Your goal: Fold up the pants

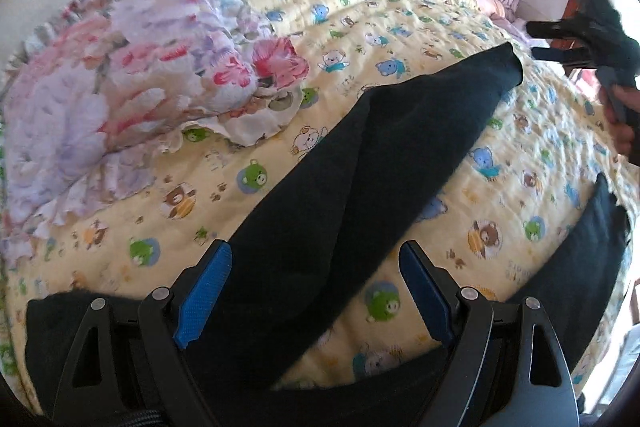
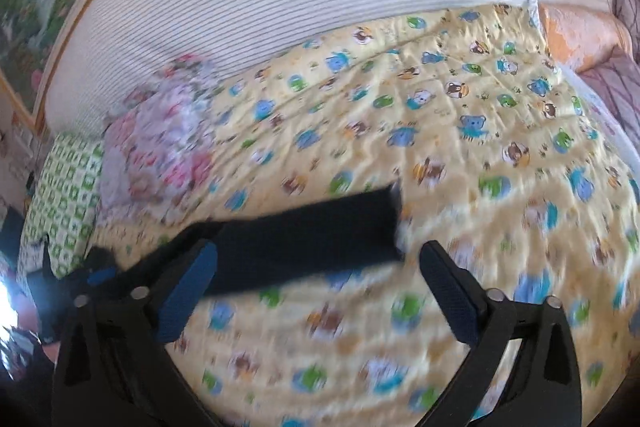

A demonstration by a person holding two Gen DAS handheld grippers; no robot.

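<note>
We hover both tongs, left [image 1: 316,291] and right [image 2: 320,291], wide over unfolded pants [image 1: 360,155] on the bed [image 1: 520,155]; next, grip a leg

- The black pants [image 1: 360,155] pass under the left gripper [image 1: 316,291], so their waist end is covered by its frame and cut off by the lower edge.
- A second leg [image 1: 592,247], right of the jaws, runs out of frame.
- The whole right wrist view is motion-blurred; the yellow quilt [image 2: 460,155] shows smeared prints.
- Left of the right gripper [image 2: 320,291], the pants' near end is indistinct.
</note>
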